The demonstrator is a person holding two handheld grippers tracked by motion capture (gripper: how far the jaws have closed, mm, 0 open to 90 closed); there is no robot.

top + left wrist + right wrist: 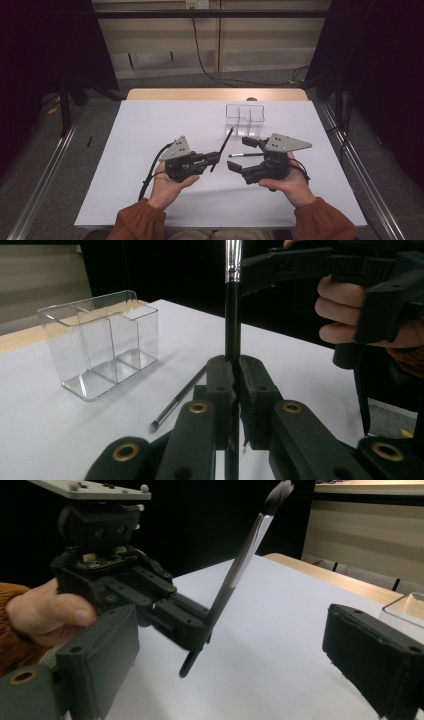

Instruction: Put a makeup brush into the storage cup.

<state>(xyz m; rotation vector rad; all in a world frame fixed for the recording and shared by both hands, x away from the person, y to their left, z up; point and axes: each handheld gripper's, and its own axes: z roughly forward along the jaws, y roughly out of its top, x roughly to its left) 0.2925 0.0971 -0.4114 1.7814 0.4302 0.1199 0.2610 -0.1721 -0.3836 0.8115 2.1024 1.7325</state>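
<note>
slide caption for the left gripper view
Left tongs shut on upright brush; second brush lies beside clear organizer.

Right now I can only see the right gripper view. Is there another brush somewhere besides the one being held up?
Observer: Yes, a second brush lies flat on the table, on the person's side of the clear box.
Operator: Is anything inside that box?
Observer: No. Its divided compartments all look empty.
</note>
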